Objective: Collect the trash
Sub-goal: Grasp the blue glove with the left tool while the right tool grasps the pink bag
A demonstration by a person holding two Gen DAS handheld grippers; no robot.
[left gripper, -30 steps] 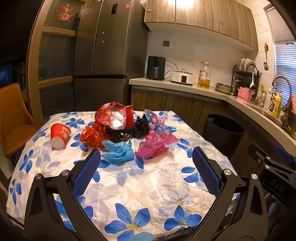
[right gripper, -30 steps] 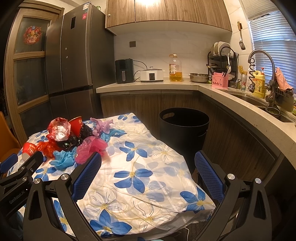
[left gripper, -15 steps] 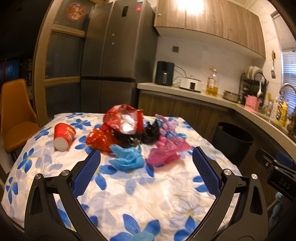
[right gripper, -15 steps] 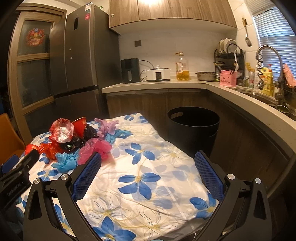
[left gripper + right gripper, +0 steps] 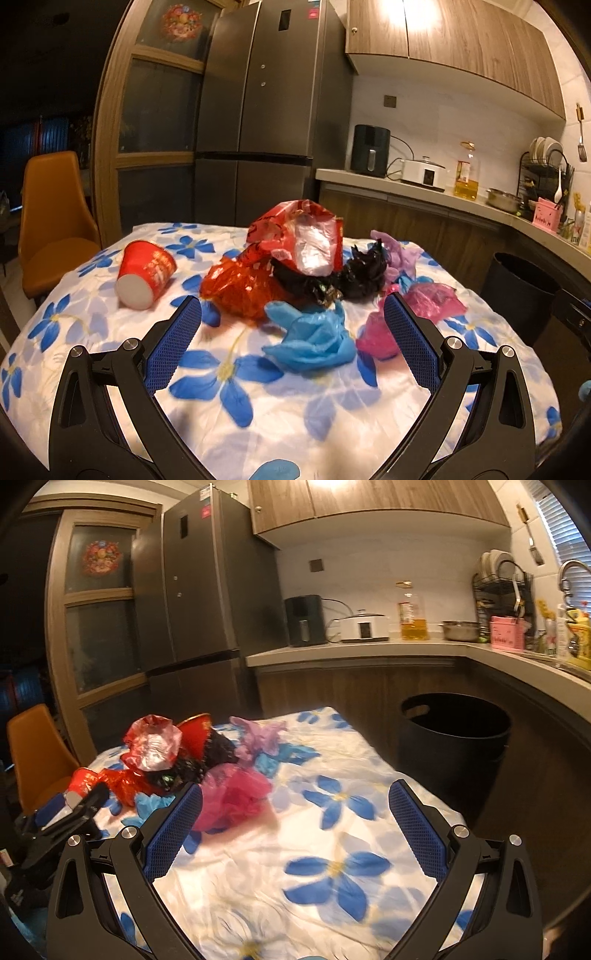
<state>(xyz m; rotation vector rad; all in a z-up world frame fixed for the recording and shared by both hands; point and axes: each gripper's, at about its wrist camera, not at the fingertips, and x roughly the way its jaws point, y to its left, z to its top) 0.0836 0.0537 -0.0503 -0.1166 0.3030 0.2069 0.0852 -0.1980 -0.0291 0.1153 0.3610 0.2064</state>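
The trash (image 5: 303,273) is lying heaped at the far middle of the table (image 5: 258,424), the bin (image 5: 454,738) standing off to the right. The flimsy blue bag (image 5: 314,339) is likely slipping or snagging neighbours if pinched shallowly. The left gripper (image 5: 291,332) and right gripper (image 5: 295,819) are both gaping wide, holding and touching nothing.

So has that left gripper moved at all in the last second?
Yes. The left gripper has moved forward toward the trash pile: the blue bag now sits between its open fingers, and the fridge behind looms larger.
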